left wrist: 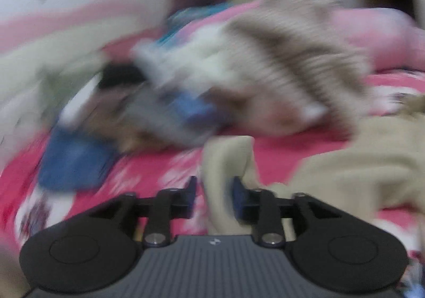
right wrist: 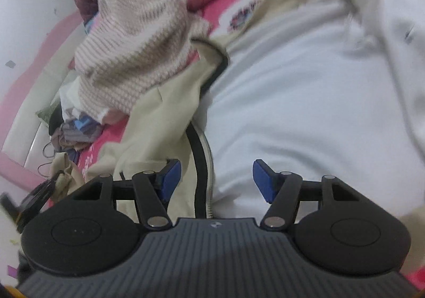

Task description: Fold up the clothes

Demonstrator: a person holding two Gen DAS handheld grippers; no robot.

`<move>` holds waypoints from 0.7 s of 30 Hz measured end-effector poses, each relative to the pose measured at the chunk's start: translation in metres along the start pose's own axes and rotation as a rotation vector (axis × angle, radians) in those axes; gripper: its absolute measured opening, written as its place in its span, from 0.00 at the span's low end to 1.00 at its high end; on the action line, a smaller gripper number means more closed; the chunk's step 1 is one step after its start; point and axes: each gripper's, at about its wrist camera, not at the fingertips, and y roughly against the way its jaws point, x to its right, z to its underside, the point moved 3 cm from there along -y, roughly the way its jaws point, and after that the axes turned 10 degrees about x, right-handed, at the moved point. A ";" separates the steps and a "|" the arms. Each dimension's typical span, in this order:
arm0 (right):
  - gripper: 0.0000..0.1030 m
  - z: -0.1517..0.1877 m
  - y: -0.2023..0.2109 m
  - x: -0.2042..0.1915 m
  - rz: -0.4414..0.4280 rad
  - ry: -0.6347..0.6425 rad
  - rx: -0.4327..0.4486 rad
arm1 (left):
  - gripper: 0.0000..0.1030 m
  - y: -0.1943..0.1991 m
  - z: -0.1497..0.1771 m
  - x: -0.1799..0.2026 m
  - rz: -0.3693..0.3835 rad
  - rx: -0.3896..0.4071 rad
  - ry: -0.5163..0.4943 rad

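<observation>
Left gripper jaws pinch beige jacket fold to lift it; right gripper jaws wide, empty, over white lining on bed.

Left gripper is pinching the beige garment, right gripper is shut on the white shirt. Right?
Not quite. The left gripper does pinch a fold of the beige garment, but the right gripper is open, per the right wrist view: its jaws stand wide apart over the white shirt, holding nothing.
</observation>
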 end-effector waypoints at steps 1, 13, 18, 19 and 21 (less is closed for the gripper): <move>0.58 0.002 -0.005 0.000 -0.007 -0.013 -0.022 | 0.50 -0.003 0.003 -0.013 -0.025 -0.024 0.056; 0.06 0.025 0.007 -0.037 -0.178 -0.060 -0.095 | 0.85 0.113 -0.023 0.066 0.574 0.297 0.002; 0.03 0.010 0.005 -0.083 -0.312 -0.072 -0.039 | 0.91 0.162 0.000 0.149 1.004 0.268 -0.133; 0.03 0.007 0.001 -0.094 -0.339 -0.067 -0.034 | 0.91 0.168 0.004 0.163 1.052 0.248 -0.156; 0.03 0.000 -0.009 -0.120 -0.401 -0.055 -0.024 | 0.91 0.169 0.011 0.175 1.065 0.217 -0.178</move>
